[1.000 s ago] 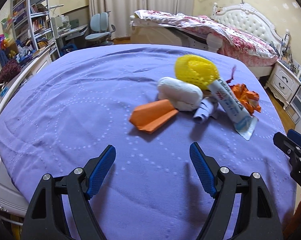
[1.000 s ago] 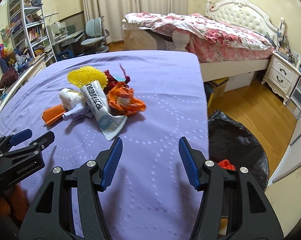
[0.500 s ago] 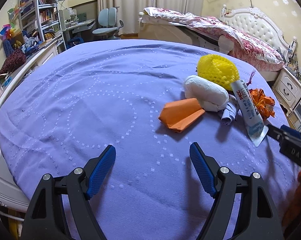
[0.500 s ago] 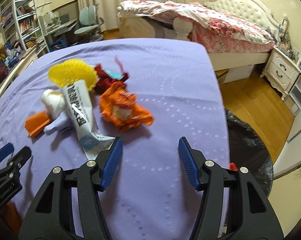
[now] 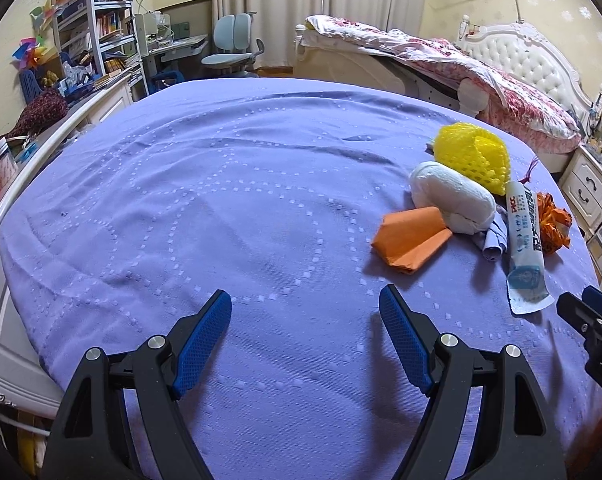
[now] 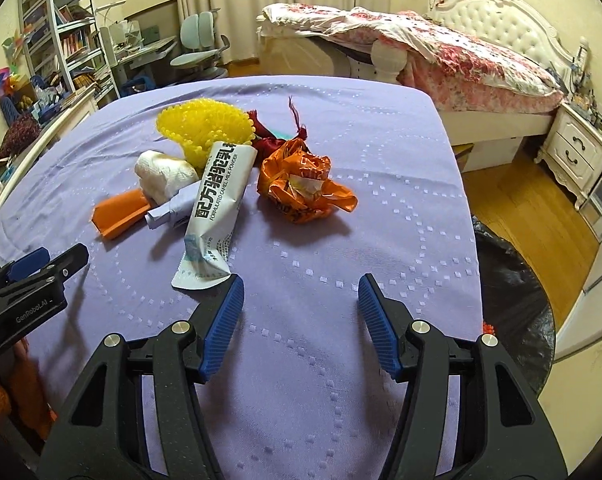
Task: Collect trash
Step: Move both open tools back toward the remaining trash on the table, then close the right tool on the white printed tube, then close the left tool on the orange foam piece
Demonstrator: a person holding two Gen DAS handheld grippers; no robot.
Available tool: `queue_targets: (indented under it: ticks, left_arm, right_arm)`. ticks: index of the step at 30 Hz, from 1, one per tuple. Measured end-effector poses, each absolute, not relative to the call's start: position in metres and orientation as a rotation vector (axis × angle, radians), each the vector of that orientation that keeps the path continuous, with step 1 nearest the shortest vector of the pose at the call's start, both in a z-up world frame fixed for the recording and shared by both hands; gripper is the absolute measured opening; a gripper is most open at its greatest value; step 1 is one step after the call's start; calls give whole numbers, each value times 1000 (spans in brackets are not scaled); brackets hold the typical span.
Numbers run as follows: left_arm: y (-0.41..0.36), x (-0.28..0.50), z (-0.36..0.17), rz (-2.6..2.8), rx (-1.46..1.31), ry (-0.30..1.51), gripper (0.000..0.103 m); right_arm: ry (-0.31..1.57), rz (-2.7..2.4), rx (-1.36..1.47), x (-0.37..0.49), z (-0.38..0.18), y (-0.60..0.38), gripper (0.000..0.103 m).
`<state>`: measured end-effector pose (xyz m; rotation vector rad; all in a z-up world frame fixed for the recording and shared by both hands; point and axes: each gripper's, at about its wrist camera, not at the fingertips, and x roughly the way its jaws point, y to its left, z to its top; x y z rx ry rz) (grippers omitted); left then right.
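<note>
A pile of trash lies on the purple tablecloth (image 6: 341, 240): a crumpled orange wrapper (image 6: 303, 186), a white milk-powder sachet (image 6: 215, 208), a yellow foam net (image 6: 205, 128), a white tissue wad (image 6: 165, 174), folded orange paper (image 6: 119, 214), a pale paper scrap (image 6: 169, 212) and a dark red scrap (image 6: 267, 136). My right gripper (image 6: 301, 298) is open and empty, just in front of the sachet's end. My left gripper (image 5: 305, 316) is open and empty, left of and nearer than the orange paper (image 5: 411, 240). The sachet (image 5: 525, 240) and tissue (image 5: 453, 196) also show there.
A black trash bag (image 6: 513, 296) stands open on the wooden floor right of the table. A bed (image 6: 441, 52) lies behind, a white nightstand (image 6: 577, 152) at right. Shelves (image 5: 97, 28), a desk and chair (image 5: 233, 48) stand far left.
Both grippers moved closer to the trash pile. The right gripper now sits right at the sachet's near end. Both stayed open and empty.
</note>
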<state>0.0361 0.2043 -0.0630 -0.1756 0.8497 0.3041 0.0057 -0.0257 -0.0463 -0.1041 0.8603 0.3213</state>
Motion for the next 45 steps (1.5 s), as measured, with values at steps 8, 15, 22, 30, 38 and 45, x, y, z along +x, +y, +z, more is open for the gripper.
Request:
queue_targets:
  ticks: [8, 15, 22, 30, 38, 45]
  left_arm:
    - [209, 34, -63, 315, -171, 839, 76]
    - [209, 33, -63, 315, -166, 835, 76]
    - [208, 33, -62, 309, -164, 834, 76]
    - [196, 38, -61, 279, -148, 835, 76]
    - [183, 49, -62, 251, -96, 862, 76]
    - [181, 53, -61, 236, -88, 899, 76]
  right_arm:
    - [840, 379, -100, 7, -41, -2, 58]
    - [845, 387, -128, 18, -49, 21, 52]
    - [851, 407, -140, 17, -50, 25, 29]
    - [850, 420, -144, 1, -52, 10, 29]
    - [848, 401, -150, 0, -51, -4, 29]
    - [849, 400, -149, 4, -51, -8, 29]
